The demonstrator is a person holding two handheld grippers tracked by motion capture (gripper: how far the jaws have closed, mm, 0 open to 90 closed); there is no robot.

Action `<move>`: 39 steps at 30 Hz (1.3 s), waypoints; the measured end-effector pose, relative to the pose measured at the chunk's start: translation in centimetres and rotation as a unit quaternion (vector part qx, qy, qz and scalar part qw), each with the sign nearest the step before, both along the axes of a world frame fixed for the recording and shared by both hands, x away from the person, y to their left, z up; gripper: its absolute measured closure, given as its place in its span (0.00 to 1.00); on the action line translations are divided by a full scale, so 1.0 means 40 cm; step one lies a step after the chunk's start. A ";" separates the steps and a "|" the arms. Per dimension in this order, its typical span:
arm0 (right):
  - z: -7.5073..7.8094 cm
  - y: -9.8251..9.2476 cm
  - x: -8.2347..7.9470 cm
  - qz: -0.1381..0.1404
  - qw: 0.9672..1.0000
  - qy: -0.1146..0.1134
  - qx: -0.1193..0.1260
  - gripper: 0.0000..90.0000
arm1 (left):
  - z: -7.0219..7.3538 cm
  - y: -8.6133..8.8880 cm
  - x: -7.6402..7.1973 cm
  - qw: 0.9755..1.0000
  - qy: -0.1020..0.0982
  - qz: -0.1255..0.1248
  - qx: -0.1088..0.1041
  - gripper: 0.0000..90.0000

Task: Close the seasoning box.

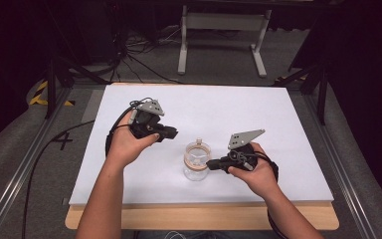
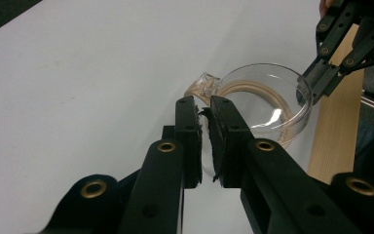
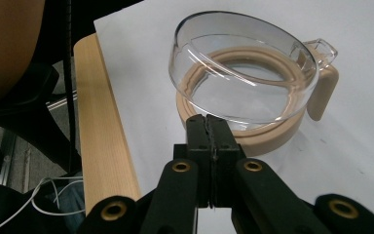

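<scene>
Clear glass lid w/ a tan seal ring sits on the white surface, between the two grippers and nearer the right one. It lies flat, dome side down, open side up; round, so no real long axis apart from a small clear tab w/ a tan clip on its rim. In the high view that tab points away from the person, toward the far edge of the surface.

Right gripper: jaws pressed together, nothing between them, tips at or just touching the lid's rim on its right side. In the right gripper view the lid is just ahead of the clenched tips, tab at upper right.

Left gripper: held up-left of the lid, apart from it, aimed toward it. In the left gripper view its jaws stand nearly together w/ a thin gap, holding nothing; lid ahead and right of the tips, right gripper at its far rim.
</scene>
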State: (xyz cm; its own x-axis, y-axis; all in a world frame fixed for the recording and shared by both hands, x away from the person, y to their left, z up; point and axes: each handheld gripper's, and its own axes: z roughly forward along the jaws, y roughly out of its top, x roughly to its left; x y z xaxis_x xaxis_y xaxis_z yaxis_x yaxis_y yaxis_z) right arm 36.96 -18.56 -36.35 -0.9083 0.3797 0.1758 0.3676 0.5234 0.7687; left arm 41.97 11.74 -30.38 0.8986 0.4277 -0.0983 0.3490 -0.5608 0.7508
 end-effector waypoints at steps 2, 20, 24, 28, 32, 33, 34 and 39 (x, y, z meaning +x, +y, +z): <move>-0.002 0.001 0.000 0.001 1.000 -0.001 -0.001 1.00 | 0.000 0.002 0.000 1.000 0.000 0.001 -0.001 0.92; 0.008 -0.016 -0.004 -0.001 1.000 -0.004 -0.006 1.00 | -0.005 0.013 -0.002 1.000 0.011 0.003 0.001 0.91; 0.034 -0.030 0.010 -0.006 1.000 -0.012 -0.005 0.99 | -0.007 0.022 -0.006 1.000 0.015 0.007 -0.001 0.89; 0.068 -0.054 0.032 -0.016 1.000 -0.022 -0.004 0.95 | -0.009 0.039 -0.013 1.000 0.021 0.012 -0.011 0.86; 0.096 -0.087 0.055 -0.033 0.999 -0.033 -0.001 0.92 | -0.010 0.054 -0.017 0.999 0.025 0.018 -0.012 0.85; 0.102 -0.097 0.060 -0.038 0.999 -0.035 -0.001 0.92 | -0.011 0.058 -0.018 0.999 0.025 0.022 -0.014 0.84; 0.108 -0.106 0.066 -0.043 0.998 -0.037 -0.001 0.91 | -0.012 0.062 -0.019 0.999 0.025 0.024 -0.016 0.84; 0.129 -0.170 0.098 -0.075 0.996 -0.043 -0.001 0.90 | -0.019 0.079 -0.018 0.999 0.029 0.037 -0.011 0.83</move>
